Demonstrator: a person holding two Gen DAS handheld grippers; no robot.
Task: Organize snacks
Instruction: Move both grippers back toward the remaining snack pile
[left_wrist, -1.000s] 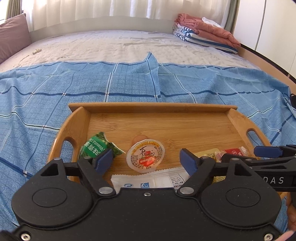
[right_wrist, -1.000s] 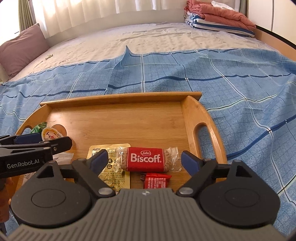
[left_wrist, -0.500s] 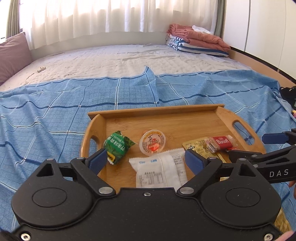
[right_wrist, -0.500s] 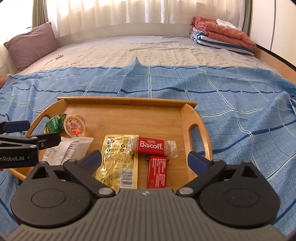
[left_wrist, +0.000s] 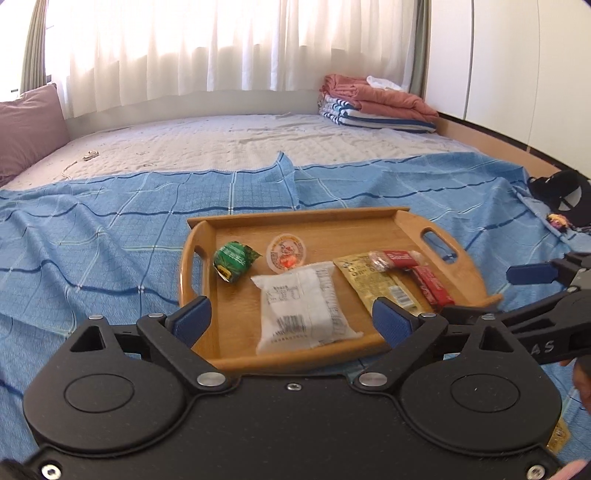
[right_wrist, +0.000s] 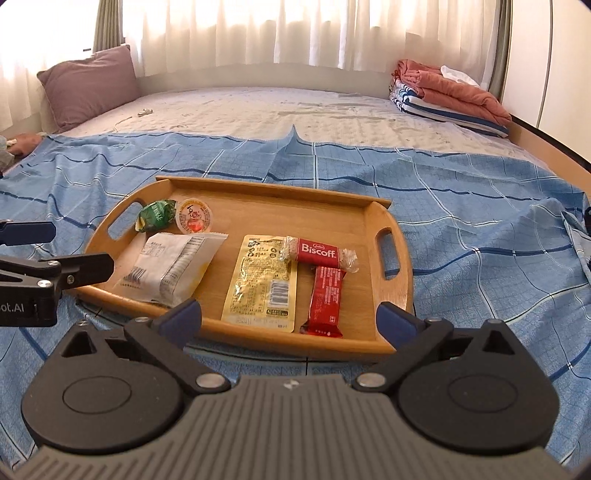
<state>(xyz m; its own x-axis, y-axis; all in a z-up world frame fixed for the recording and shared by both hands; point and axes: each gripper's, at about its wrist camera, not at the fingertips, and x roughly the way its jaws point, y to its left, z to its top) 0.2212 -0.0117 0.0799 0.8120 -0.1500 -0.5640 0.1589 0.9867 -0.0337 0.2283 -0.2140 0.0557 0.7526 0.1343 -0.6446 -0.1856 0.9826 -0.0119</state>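
Snacks all lie on the wooden tray (right_wrist: 395, 291), so the job looks nearly done, and my left gripper (left_wrist: 291, 317) and right gripper (right_wrist: 290, 317) hang wide open, holding nothing.

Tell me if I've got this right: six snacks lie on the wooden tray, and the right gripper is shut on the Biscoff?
Not quite. The right gripper is open and holds nothing; the Biscoff lies on the tray ahead of it, as the right wrist view shows. The six snacks on the tray are correct.
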